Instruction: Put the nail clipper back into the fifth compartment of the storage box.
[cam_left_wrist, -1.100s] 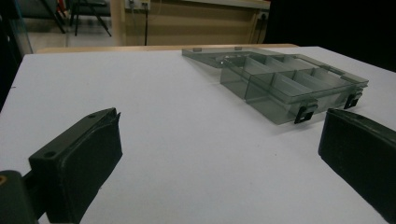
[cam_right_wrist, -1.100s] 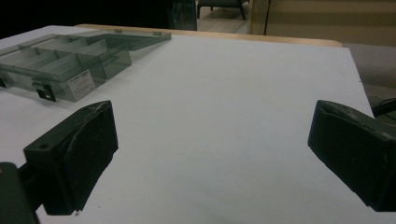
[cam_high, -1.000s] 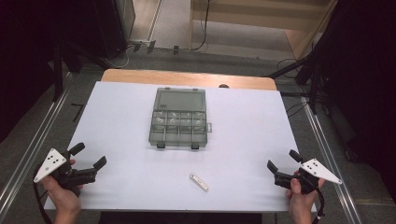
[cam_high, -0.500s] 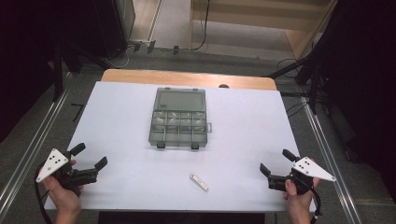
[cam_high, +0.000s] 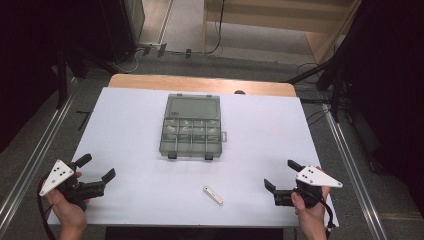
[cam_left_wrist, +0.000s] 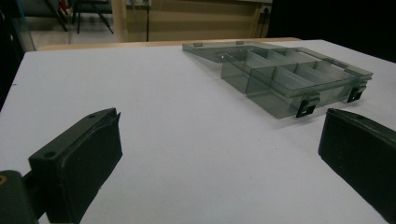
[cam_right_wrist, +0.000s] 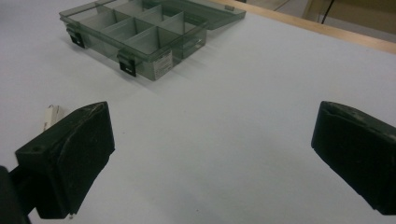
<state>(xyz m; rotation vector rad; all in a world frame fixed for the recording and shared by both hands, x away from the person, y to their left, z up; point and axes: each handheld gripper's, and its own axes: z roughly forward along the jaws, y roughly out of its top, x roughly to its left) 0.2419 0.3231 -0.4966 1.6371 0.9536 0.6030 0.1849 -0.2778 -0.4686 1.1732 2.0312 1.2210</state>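
A smoky clear compartment box (cam_high: 191, 126) lies mid-table with its lid folded back flat; it also shows in the left gripper view (cam_left_wrist: 285, 79) and the right gripper view (cam_right_wrist: 144, 32). A small white oblong piece (cam_high: 213, 195) lies on the white table near the front edge, partly behind a jaw in the right gripper view (cam_right_wrist: 50, 115). My left gripper (cam_high: 96, 167) hovers open at the front left corner. At the front right my right gripper (cam_high: 281, 175) is open too, with nothing between its jaws.
The white table top (cam_high: 125, 125) ends in a wooden strip (cam_high: 200, 82) at the far side. Metal rails (cam_high: 45, 145) run along both sides. Cables and dark stands crowd the floor beyond.
My right gripper has moved left and a little inward along the front edge, toward the white piece. My left gripper has barely shifted.
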